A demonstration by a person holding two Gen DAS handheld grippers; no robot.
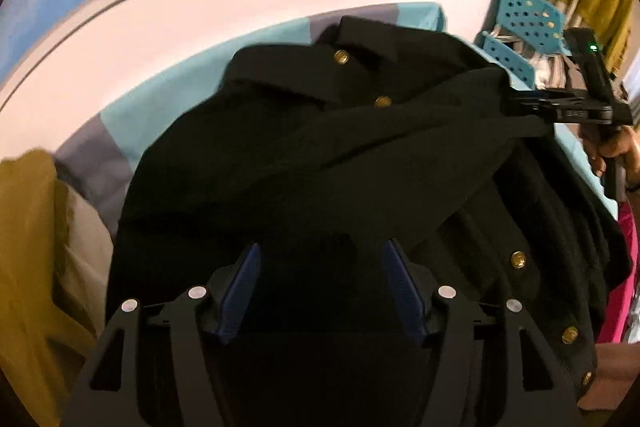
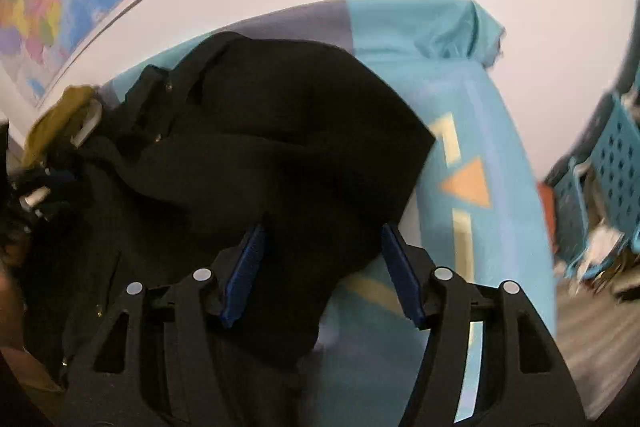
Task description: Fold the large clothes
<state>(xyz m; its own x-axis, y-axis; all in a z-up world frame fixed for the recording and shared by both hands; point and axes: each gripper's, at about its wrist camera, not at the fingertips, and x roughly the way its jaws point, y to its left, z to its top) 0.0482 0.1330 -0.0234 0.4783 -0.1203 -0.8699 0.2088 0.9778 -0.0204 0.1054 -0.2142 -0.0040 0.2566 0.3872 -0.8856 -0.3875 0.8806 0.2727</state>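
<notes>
A black jacket (image 1: 280,155) with gold buttons lies on a table covered by a teal and grey cloth (image 1: 168,83); it also shows in the right wrist view (image 2: 280,131). My left gripper (image 1: 320,259) is open, its blue pads (image 1: 244,287) spread over the jacket's near part. My right gripper (image 2: 322,247) is open over the jacket's right edge, with the black fabric between its pads (image 2: 400,275) but not pinched. In the left wrist view the right gripper (image 1: 520,103) appears side-on at a raised fold of the jacket.
An olive-yellow garment (image 1: 28,247) lies at the table's left (image 2: 60,115). Teal perforated baskets (image 1: 528,15) stand to the right (image 2: 612,167). A white wall with a map (image 2: 48,3) is behind. The teal cloth (image 2: 472,147) shows an orange triangle.
</notes>
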